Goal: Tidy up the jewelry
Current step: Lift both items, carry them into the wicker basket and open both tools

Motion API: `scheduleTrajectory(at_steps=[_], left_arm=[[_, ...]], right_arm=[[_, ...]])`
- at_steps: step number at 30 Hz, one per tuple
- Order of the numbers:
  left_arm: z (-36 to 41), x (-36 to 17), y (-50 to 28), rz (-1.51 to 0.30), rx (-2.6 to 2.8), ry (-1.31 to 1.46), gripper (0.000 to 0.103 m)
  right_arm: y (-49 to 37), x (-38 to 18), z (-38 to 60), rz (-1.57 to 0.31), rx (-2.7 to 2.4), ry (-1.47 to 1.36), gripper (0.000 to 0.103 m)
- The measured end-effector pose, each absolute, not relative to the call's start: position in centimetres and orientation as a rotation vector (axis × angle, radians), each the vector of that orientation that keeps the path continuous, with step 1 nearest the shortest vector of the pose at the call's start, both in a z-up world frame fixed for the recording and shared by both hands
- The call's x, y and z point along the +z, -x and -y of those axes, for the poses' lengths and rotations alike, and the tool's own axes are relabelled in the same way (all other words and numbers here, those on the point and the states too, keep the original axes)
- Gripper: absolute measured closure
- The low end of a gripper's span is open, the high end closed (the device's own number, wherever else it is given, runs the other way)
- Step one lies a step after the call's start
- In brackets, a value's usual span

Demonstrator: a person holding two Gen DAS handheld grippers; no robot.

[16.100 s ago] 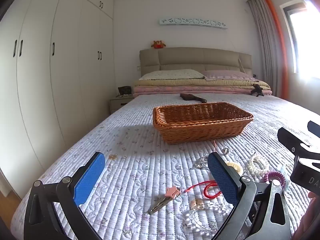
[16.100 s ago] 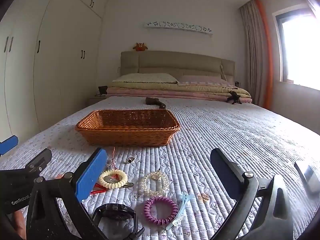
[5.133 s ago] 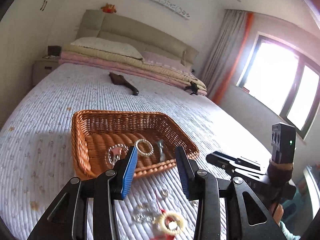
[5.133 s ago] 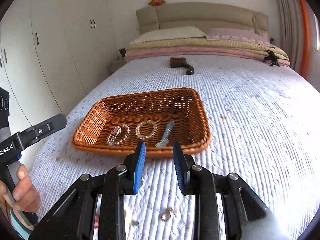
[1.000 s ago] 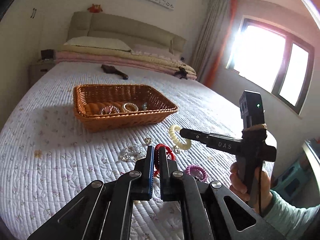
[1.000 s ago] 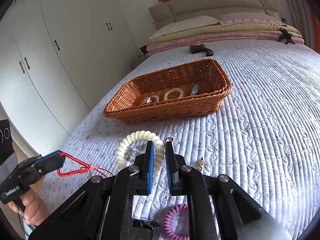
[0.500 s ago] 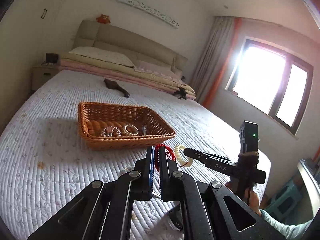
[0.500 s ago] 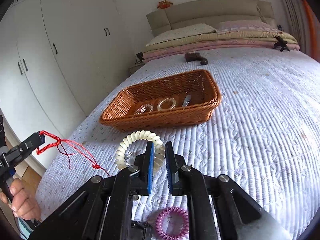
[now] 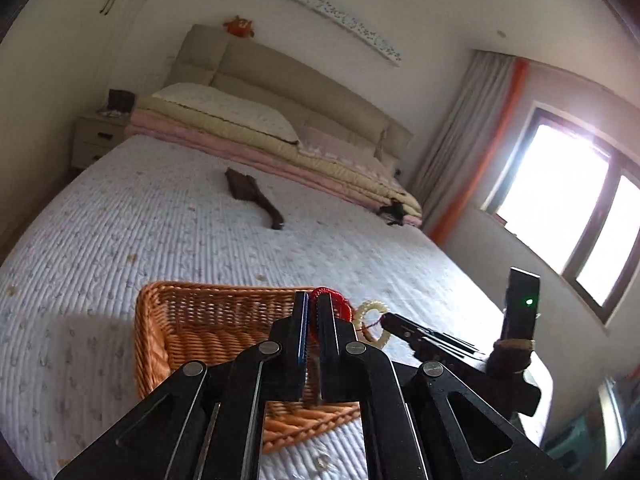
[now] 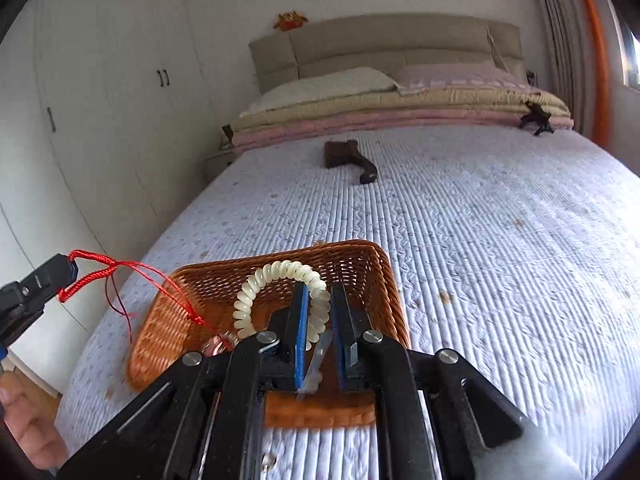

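The left gripper (image 9: 313, 304) pinches a red cord (image 10: 120, 270) at lower centre; the right gripper (image 10: 320, 300) pinches a cream coil bracelet (image 10: 276, 276), both above the wicker basket (image 9: 192, 320).

Daylight pours in from the window (image 9: 568, 216), totally blown out white there. Rest of the room's softly lit, with a grey shadow on the bedspread (image 9: 80, 336) left of the basket (image 9: 192, 320). Heavy fisheye bending, dark corners, slight motion blur down low.
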State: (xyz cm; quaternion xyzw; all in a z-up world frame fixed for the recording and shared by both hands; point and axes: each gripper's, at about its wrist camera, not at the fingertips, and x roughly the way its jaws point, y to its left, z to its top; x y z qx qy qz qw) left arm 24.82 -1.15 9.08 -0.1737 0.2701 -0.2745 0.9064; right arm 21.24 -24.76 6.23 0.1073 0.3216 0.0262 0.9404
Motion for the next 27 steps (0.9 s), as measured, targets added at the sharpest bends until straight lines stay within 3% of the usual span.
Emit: scheduleTrajectory(at_steps=[4,11,19,20,21,22,23,27], left_arm=[[1.5,4.6,-29.7,-0.675,-0.570,0.415,0.099],[3.7,0.6,-31.7,-0.770,-0.485,0.260,0.099],[5.2,-0.1,-30.8,-0.792,-0.420,0.137,0.096],[5.2,-0.1,-30.5,-0.795,-0.421,0.128,0.087],[5.3,0.0,-30.2,-0.802,-0.416,0.115,0.080],[5.3,0.3,-29.9,-0.798,-0.418,0.108,0.064],[5.3,0.7,-29.4,-0.782,-0.424,0.104,0.054],[5.1,3.3,-26.2,-0.699,-0.458,0.095,0.054]], right_arm=[[-25.7,4.0,24.7,-0.743,-0.003,-0.201,0.090],[-28.0,1.5,23.7,-0.831,0.017,-0.160,0.090],[-27.9,0.0,23.0,-0.914,0.074,-0.161,0.089],[-27.6,0.2,22.9,-0.909,0.082,-0.160,0.087],[-27.1,0.4,22.8,-0.899,0.085,-0.157,0.078],[-26.4,0.7,22.8,-0.885,0.083,-0.154,0.067],[-25.1,0.9,22.9,-0.869,0.080,-0.155,0.063],[-21.0,2.2,23.4,-0.824,0.096,-0.159,0.060]])
